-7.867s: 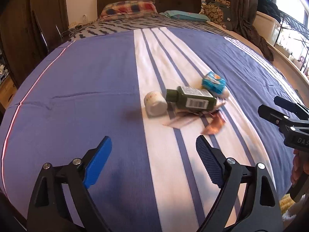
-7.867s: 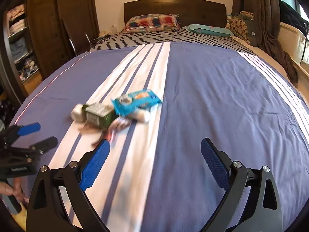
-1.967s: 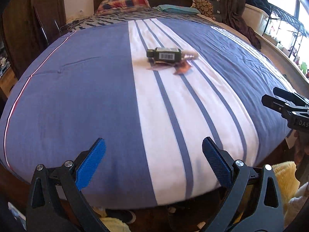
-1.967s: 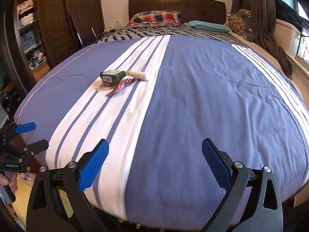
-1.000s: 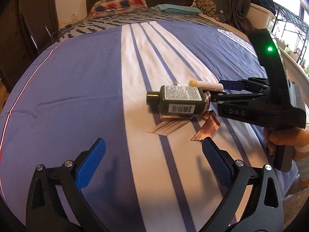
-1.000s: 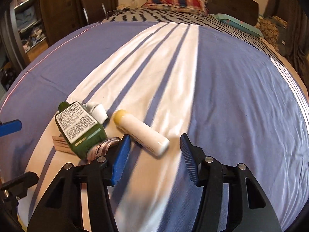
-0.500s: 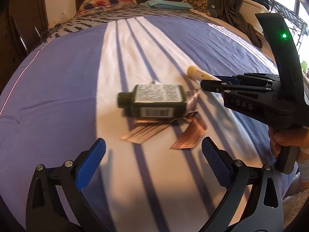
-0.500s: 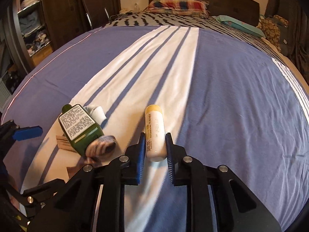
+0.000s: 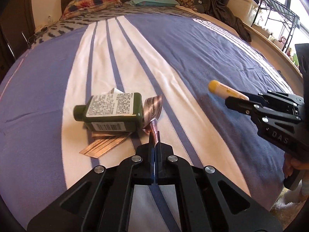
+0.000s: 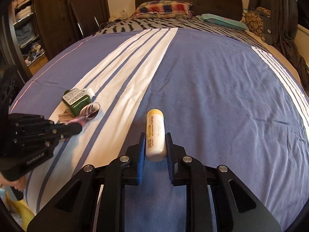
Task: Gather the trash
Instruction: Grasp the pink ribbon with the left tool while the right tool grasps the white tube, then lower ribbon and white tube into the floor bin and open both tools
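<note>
A dark green bottle (image 9: 110, 110) lies on its side on the white stripe of the bedspread, with a flat brown wrapper (image 9: 104, 145) under it. A shiny striped wrapper strip (image 9: 153, 106) curls up beside the bottle's base. My left gripper (image 9: 154, 135) is closing its jaws on that strip's end, and the pads pinch it. To the right, my right gripper (image 10: 155, 141) is shut on a white tube with a yellow cap (image 10: 155, 127), held just above the blue cover. The right wrist view shows the bottle (image 10: 76, 99) and the left gripper (image 10: 77, 128) at far left.
A small white scrap (image 9: 115, 91) pokes out behind the bottle. Pillows (image 10: 164, 6) and a dark headboard lie at the far end of the bed. A wardrobe (image 10: 25, 29) stands left, a metal rack (image 9: 278, 17) right. Something yellow (image 10: 19, 212) sits on the floor by the bed's near edge.
The left jaws went from wide open to pinched on the striped wrapper strip. The right gripper, shut on the tube, carried it off to the right, away from the bottle.
</note>
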Demonstrator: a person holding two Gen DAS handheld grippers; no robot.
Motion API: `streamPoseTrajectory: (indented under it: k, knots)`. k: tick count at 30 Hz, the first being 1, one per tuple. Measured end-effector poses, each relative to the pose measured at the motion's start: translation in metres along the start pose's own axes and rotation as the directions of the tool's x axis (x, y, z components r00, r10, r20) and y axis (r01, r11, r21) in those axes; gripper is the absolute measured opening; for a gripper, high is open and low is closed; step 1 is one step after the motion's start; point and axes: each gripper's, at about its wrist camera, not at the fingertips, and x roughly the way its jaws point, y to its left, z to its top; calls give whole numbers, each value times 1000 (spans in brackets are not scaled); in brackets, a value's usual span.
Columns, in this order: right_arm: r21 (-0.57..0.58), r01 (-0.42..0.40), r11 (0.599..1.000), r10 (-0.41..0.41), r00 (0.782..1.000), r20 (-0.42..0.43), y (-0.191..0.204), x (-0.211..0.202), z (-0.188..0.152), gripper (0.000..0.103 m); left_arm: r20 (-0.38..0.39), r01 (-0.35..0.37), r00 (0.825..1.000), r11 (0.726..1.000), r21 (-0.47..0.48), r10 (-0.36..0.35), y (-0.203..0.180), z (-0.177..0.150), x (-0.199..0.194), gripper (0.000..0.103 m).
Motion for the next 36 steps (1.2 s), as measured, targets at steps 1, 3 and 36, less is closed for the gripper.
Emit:
streamPoseTrajectory:
  k: [1, 3, 36]
  knots:
    - [0, -1, 1000, 1, 1000, 4, 1, -5, -2, 21, 11, -7, 1000, 1000, 6, 7, -2, 0, -8, 0]
    - [-1, -3, 1000, 3, 1000, 14, 2, -14, -4, 21, 33, -18, 999, 1000, 9, 18, -3, 0, -23, 0]
    - [-14, -39, 999, 41, 977, 210, 91, -215, -146, 21, 215, 20, 976, 1000, 3, -20, -72, -158, -228, 0]
